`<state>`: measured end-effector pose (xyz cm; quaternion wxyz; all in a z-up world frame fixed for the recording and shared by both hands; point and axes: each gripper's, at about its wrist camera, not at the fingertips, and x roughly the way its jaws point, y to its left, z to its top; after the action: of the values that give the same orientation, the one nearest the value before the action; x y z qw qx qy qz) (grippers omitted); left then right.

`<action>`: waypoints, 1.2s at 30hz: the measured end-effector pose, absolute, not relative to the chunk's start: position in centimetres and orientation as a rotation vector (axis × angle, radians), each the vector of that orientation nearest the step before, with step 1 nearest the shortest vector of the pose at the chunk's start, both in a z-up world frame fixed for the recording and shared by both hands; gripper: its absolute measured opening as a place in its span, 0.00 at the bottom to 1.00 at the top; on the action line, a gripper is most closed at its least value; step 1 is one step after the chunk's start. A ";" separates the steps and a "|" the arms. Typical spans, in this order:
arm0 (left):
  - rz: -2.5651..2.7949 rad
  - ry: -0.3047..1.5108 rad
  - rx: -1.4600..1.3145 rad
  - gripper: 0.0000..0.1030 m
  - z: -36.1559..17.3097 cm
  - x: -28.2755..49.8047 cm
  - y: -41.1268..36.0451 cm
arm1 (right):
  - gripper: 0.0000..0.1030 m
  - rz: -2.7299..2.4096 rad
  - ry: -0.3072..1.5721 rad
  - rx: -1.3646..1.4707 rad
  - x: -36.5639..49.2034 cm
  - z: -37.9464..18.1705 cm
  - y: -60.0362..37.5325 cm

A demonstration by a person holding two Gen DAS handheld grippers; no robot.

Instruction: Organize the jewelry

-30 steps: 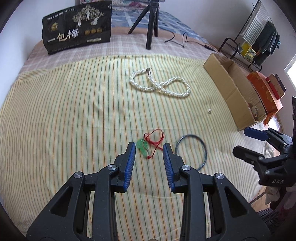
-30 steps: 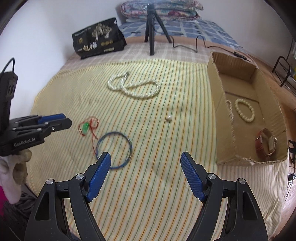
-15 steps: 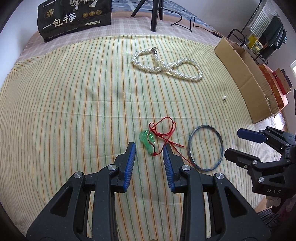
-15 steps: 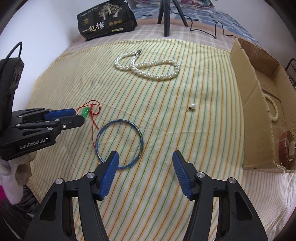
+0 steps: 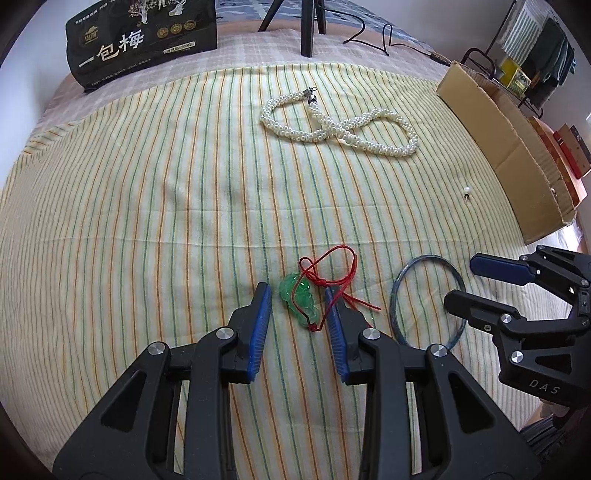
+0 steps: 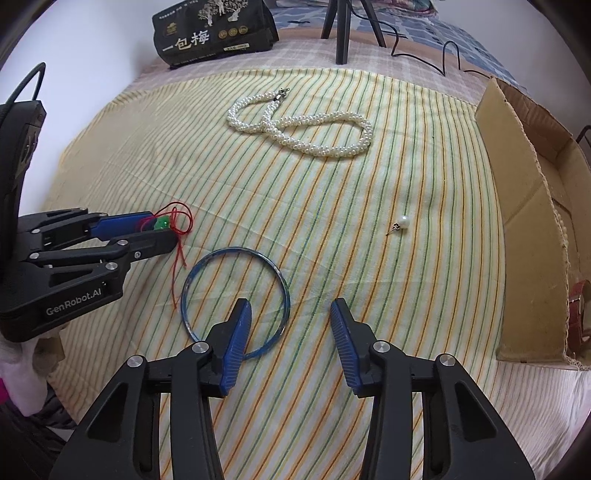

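Note:
A green pendant (image 5: 300, 297) on a red cord (image 5: 332, 266) lies on the striped cloth, between the open fingers of my left gripper (image 5: 298, 295); it also shows in the right wrist view (image 6: 161, 222). A blue bangle (image 6: 236, 295) lies flat to its right, its near right rim between the open fingers of my right gripper (image 6: 288, 314), which shows in the left wrist view (image 5: 465, 282). A pearl necklace (image 5: 340, 123) lies farther back. A single pearl earring (image 6: 400, 223) lies near the cardboard box (image 6: 532, 206).
The box stands along the right edge and holds a brown watch (image 6: 578, 310) and a pearl strand. A black bag (image 5: 144, 40) and a tripod (image 5: 308, 26) stand at the back, with a cable (image 5: 384, 37) trailing right.
My left gripper has moved forward and down until its fingers flank the green pendant. My right gripper has moved forward and left over the blue bangle and narrowed somewhat.

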<state>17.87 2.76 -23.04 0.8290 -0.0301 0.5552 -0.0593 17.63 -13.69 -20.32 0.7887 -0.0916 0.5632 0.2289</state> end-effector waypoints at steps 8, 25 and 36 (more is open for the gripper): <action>-0.113 1.164 -0.052 0.15 -23.1 17.9 3.0 | 0.26 0.483 1.182 -0.283 17.1 -20.5 -12.7; -0.109 1.111 -0.094 0.15 -20.8 17.5 3.5 | 0.02 0.514 1.114 -0.228 17.3 -18.5 -13.6; -0.144 1.026 -0.145 0.15 -16.8 17.0 3.3 | 0.02 0.519 1.047 -0.172 17.3 -15.6 -14.7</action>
<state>17.02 3.33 -16.81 0.8663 -0.0691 0.4900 -0.0685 17.25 -14.67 -15.61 0.8307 -0.0810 0.4935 0.2448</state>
